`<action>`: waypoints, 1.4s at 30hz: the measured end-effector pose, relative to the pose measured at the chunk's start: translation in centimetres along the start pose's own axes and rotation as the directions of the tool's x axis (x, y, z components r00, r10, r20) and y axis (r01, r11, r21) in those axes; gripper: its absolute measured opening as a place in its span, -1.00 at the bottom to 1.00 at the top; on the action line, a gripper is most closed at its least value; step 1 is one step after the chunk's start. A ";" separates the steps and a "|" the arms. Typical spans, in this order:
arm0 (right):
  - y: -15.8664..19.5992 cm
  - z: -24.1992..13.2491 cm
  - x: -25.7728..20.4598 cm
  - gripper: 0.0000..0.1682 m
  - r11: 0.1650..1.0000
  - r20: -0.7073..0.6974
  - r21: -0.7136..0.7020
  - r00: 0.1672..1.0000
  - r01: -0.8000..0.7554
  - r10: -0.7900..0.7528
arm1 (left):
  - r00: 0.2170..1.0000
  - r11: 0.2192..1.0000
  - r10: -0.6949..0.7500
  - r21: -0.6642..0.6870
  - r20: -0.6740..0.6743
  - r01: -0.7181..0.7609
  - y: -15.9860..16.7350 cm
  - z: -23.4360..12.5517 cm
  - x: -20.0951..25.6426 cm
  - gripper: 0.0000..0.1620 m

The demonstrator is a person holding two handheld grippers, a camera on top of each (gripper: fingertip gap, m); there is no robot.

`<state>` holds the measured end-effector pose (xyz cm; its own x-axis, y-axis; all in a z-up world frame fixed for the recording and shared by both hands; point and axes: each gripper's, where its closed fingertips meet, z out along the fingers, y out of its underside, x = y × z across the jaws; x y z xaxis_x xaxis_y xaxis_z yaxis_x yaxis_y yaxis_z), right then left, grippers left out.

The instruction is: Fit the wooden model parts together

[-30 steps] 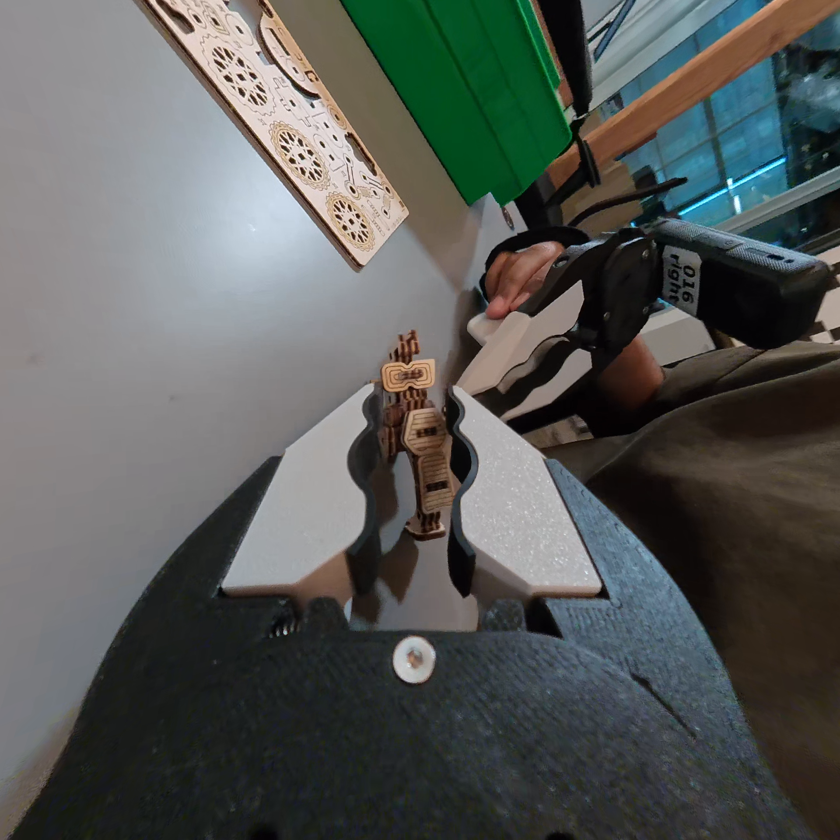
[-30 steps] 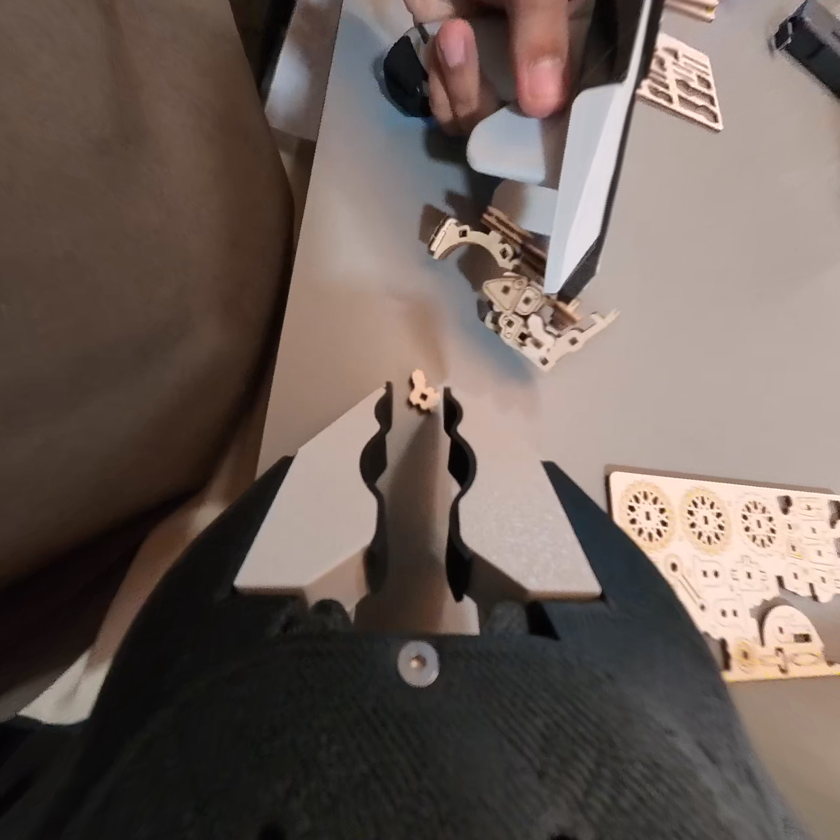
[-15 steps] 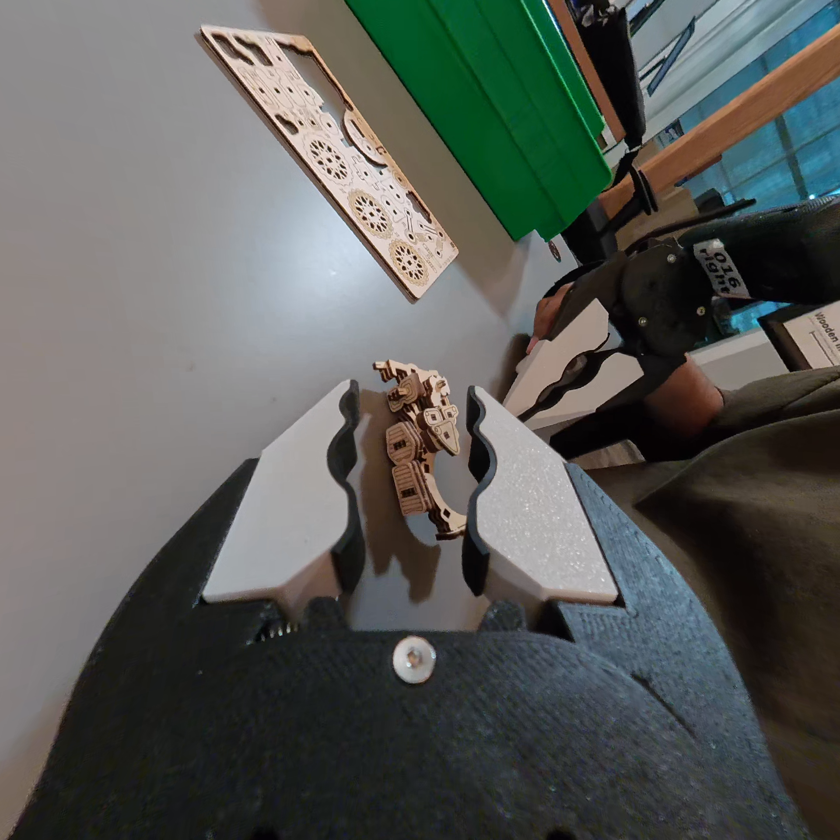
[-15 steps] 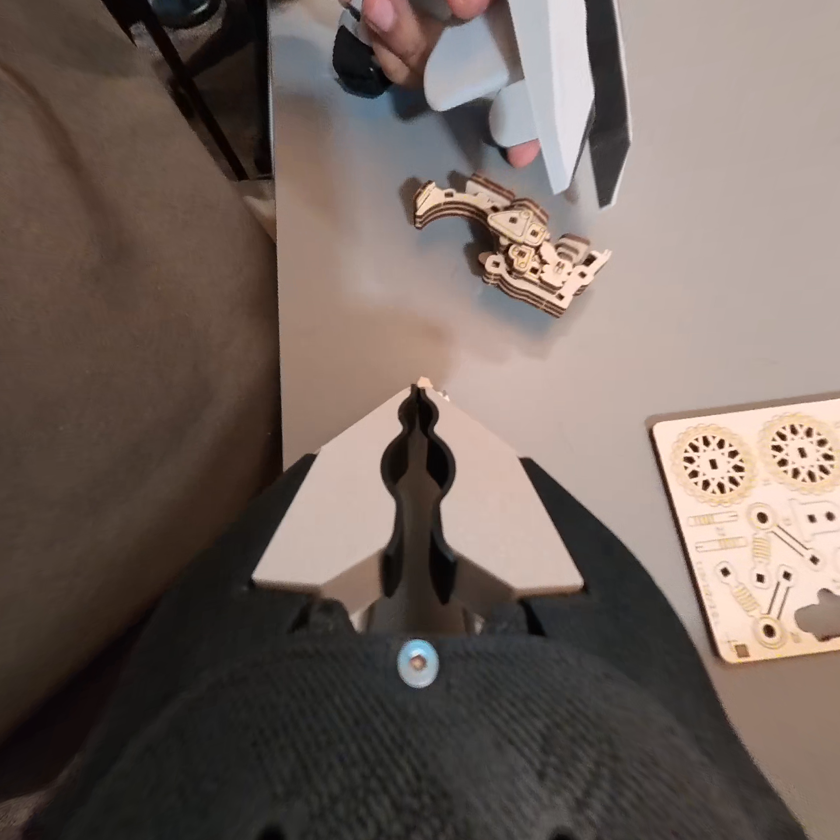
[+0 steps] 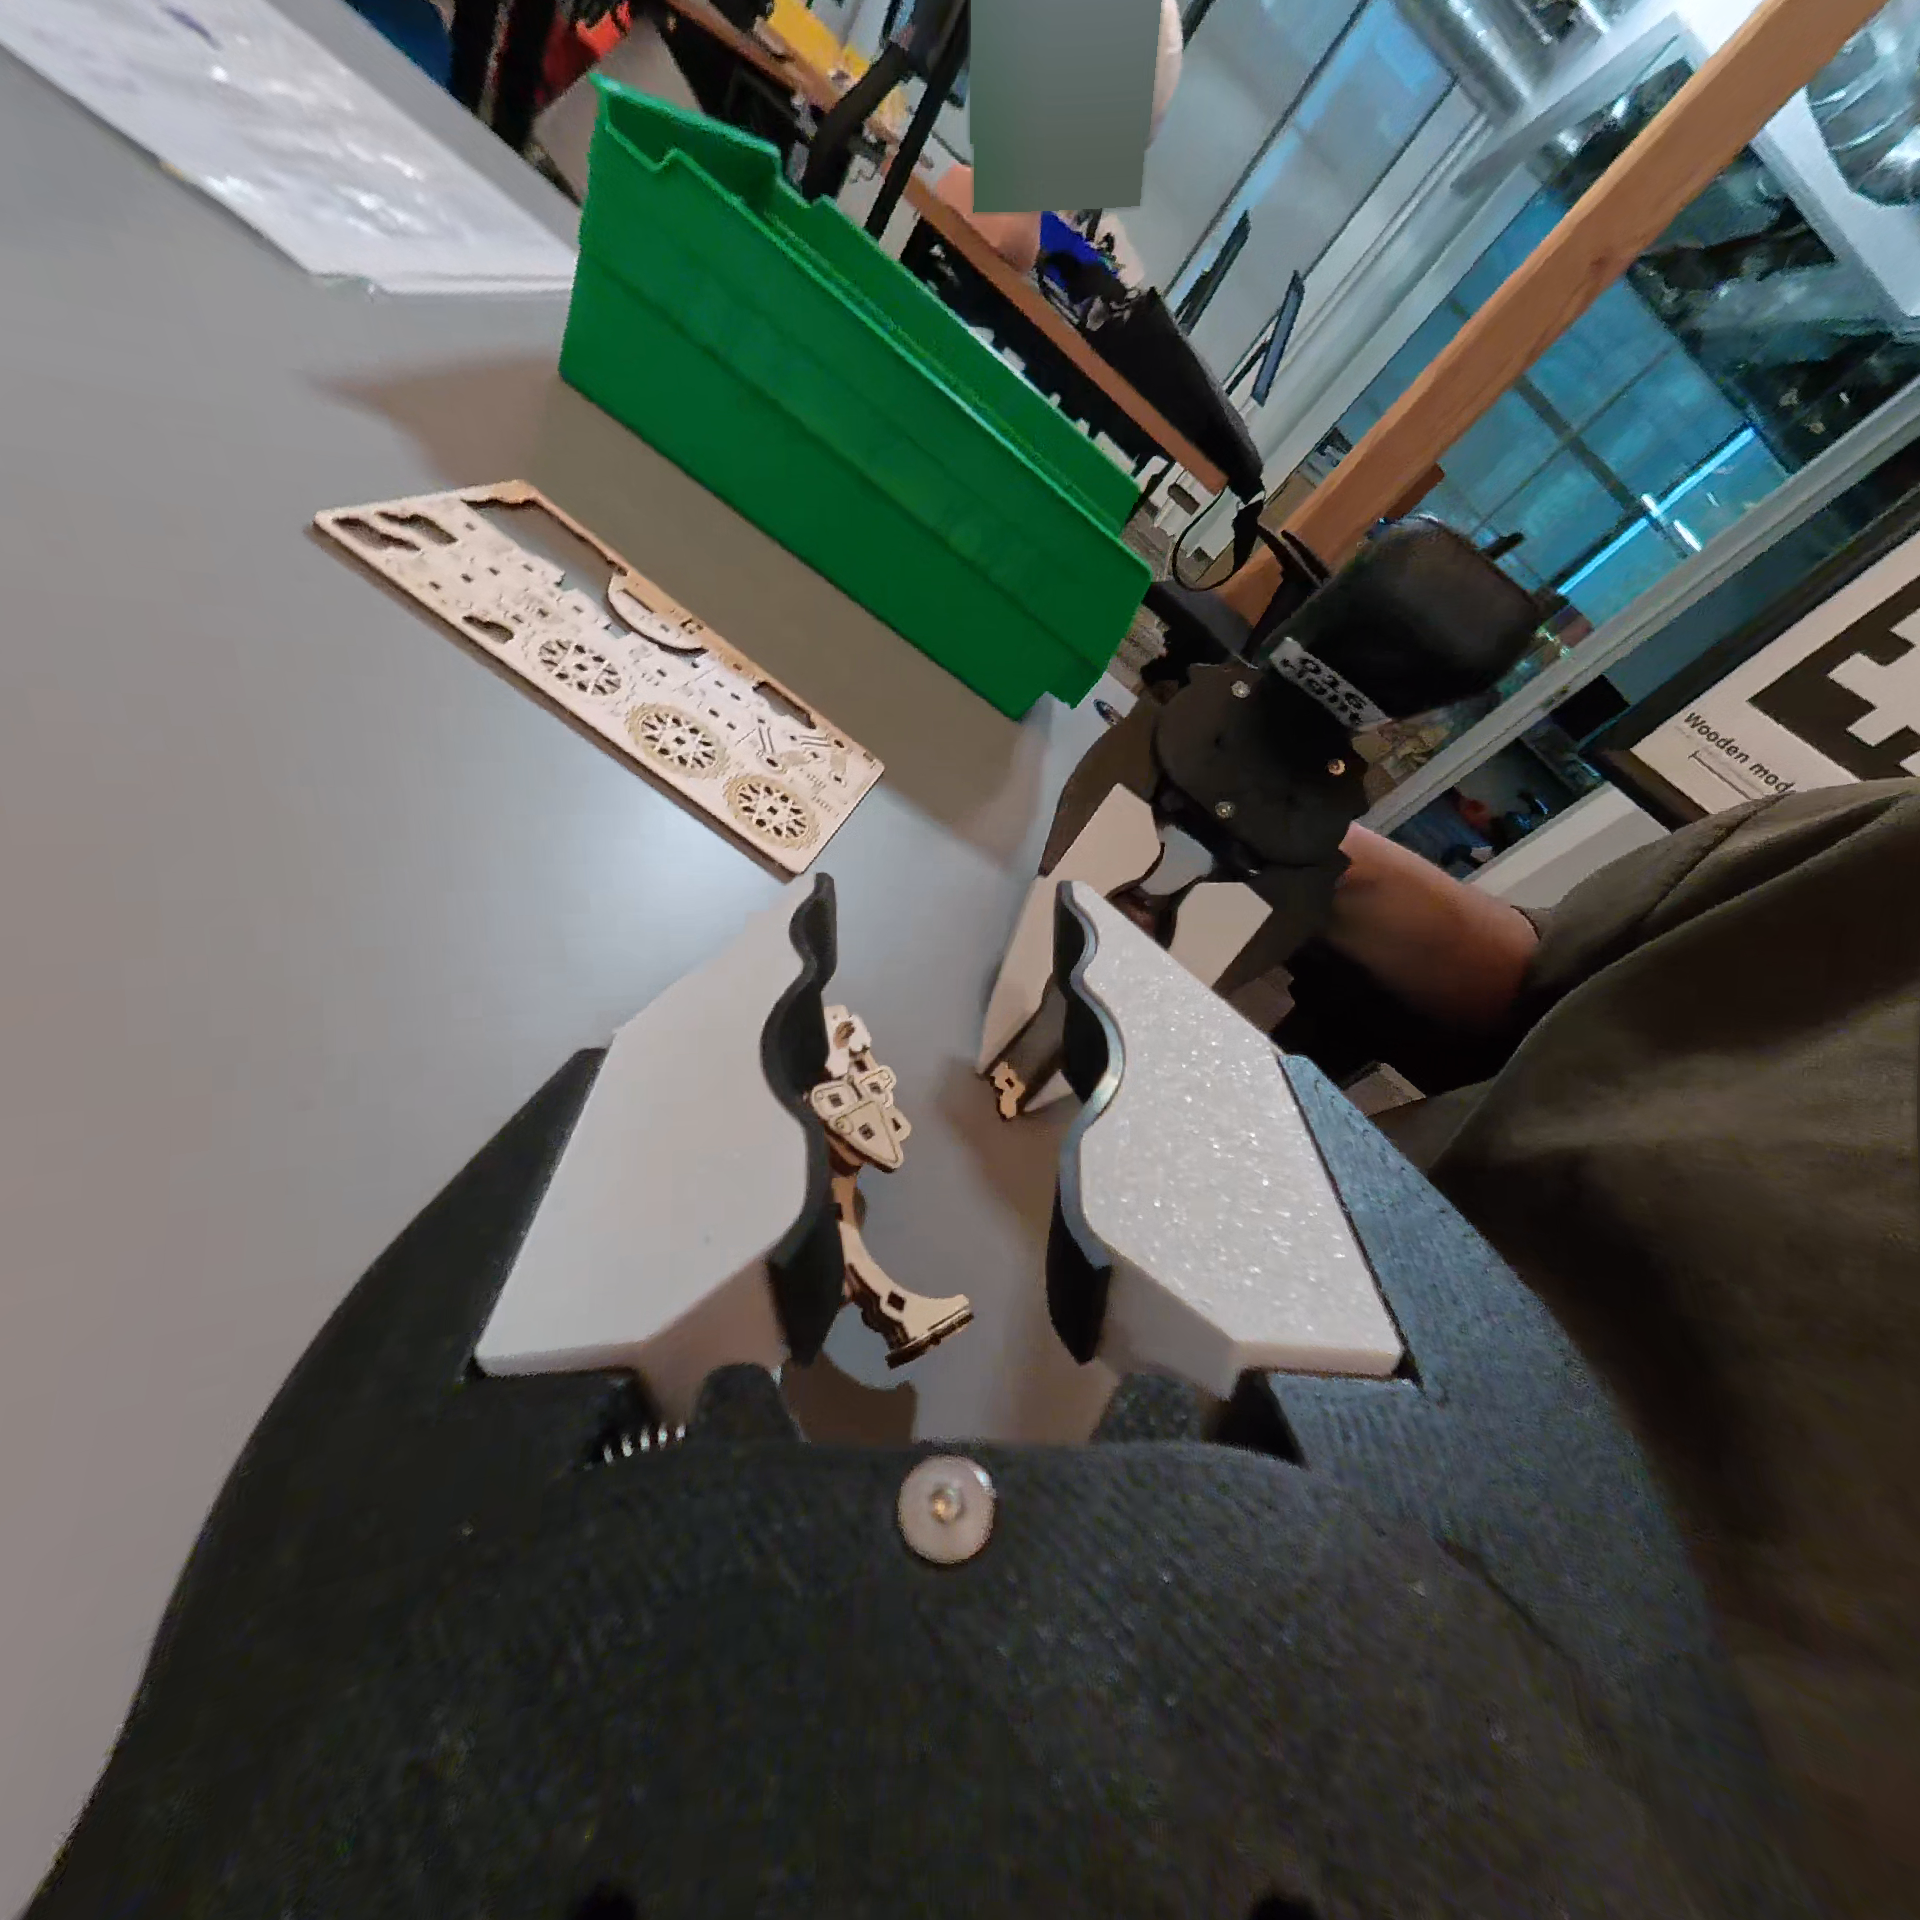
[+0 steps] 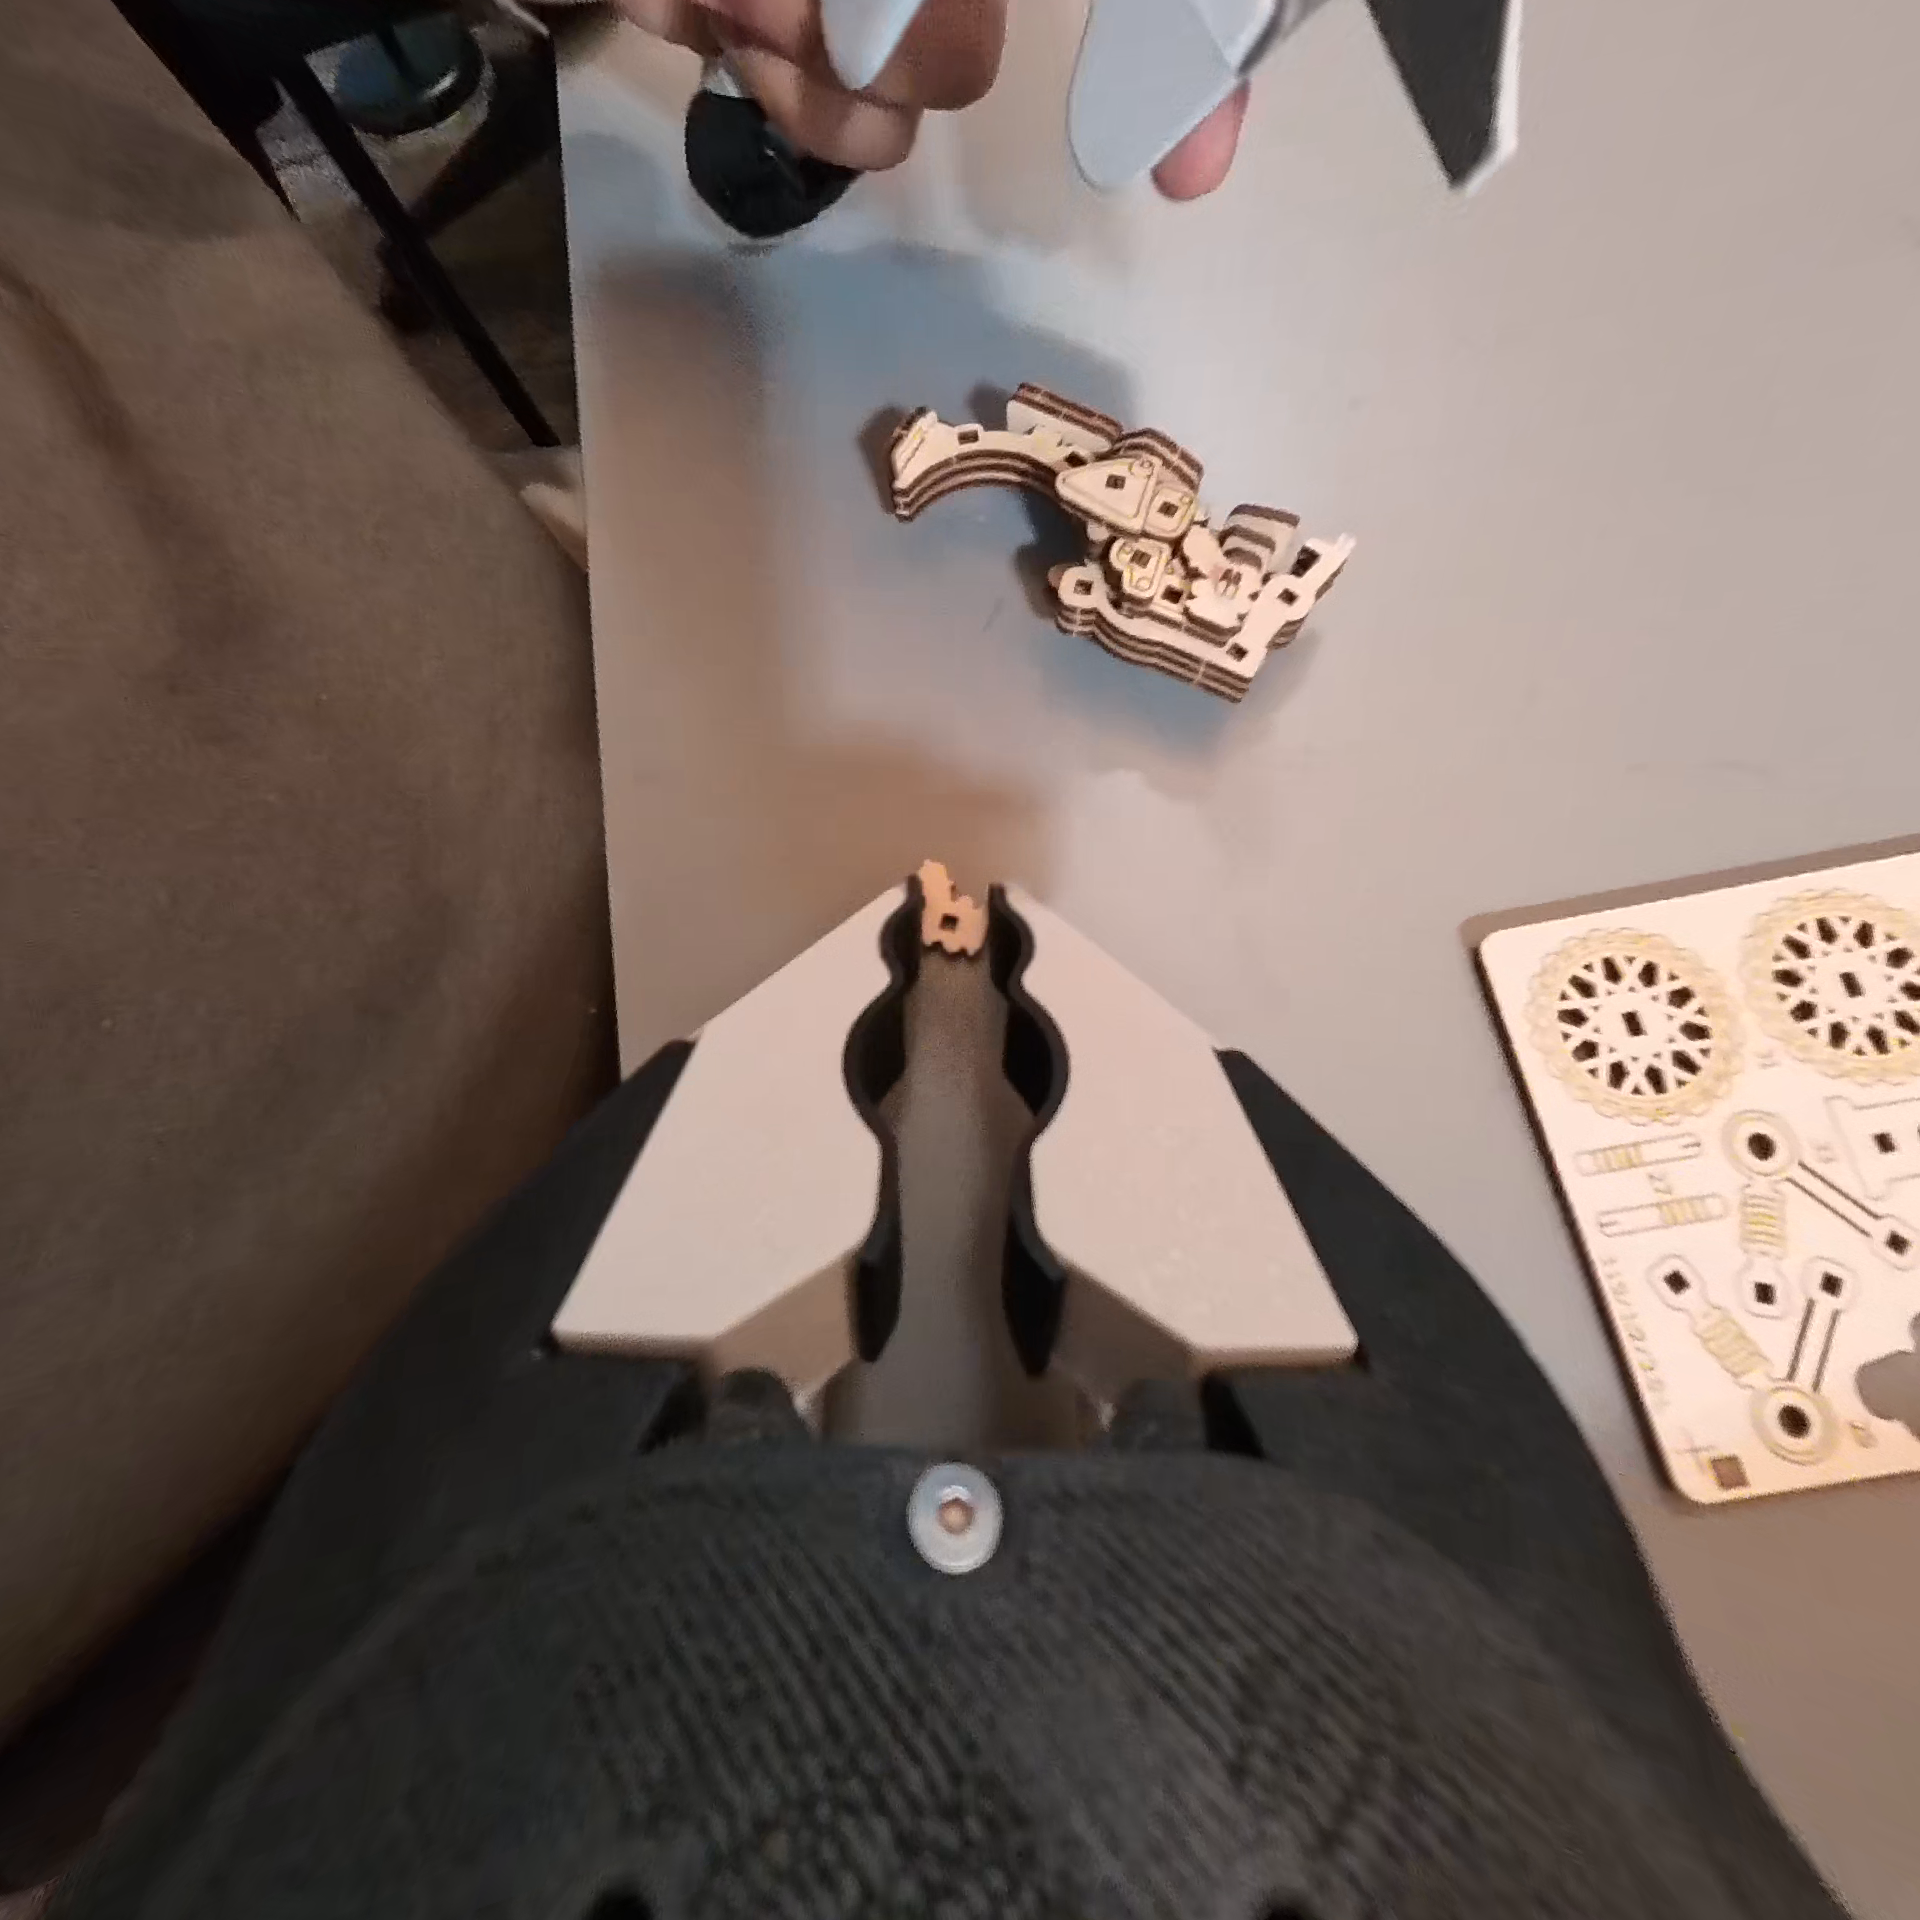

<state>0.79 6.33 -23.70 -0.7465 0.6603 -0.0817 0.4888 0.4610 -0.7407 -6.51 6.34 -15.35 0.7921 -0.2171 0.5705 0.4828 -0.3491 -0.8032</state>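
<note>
Lying flat on the grey counter (image 6: 1558, 416), the partly built wooden model (image 6: 1112, 530) rests near the counter's edge, a layered assembly with a curved arm at one end and a blocky, notched section at the other. The left tool (image 5: 940, 914) has its jaws spread wide; in its own view the model (image 5: 868, 1143) sits between them, close against the left finger, with clear counter separating it from the right finger, so nothing is gripped. The right tool (image 6: 956, 894) has its jaws drawn in narrow, pinching a small wooden piece (image 6: 948, 920) at the very tips; the piece has a square hole and projects a little beyond the tips. It is held apart from the model, nearer the counter's edge. In the left wrist view this same small piece (image 5: 1006, 1089) appears at the right tool's tips (image 5: 1013, 1075), just beside the left tool's right finger. A laser-cut parts sheet (image 6: 1704, 1174) with spoked wheels lies to one side, and a green bin (image 5: 831, 457) stands beyond it.
</note>
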 end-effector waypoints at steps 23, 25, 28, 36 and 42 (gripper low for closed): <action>-6.2 -5.0 -3.0 -0.87 0.739 0.640 0.166 0.641 -0.653 0.423 | 0.764 0.759 0.622 -0.110 -0.170 -0.642 5.3 2.5 8.0 -0.93; -6.2 -4.9 -3.1 -0.87 0.734 0.647 0.151 0.627 -0.663 0.434 | 0.757 0.751 0.631 -0.113 -0.170 -0.651 5.4 2.6 8.0 -0.94; -6.4 -5.0 -2.8 -0.97 0.714 0.658 0.163 0.614 -0.681 0.435 | 0.759 0.752 0.628 -0.119 -0.171 -0.648 5.5 2.5 7.9 -0.98; -8.6 -8.7 2.2 -1.00 0.610 0.475 0.511 0.790 -0.606 0.388 | 0.974 0.974 0.225 0.007 -0.035 -0.225 1.1 2.2 5.1 -1.00; -9.4 -8.4 3.9 -0.46 0.836 -0.282 0.549 0.941 -0.001 0.187 | 0.990 0.976 -0.106 0.180 -0.097 0.122 -1.6 1.2 4.5 -1.00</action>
<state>-2.90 9.57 -11.44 -0.4842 0.8745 -0.0273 0.1617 0.0588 -0.9851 -3.30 7.02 -11.70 0.6965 -0.2659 0.6665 0.6353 -0.2034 -0.7450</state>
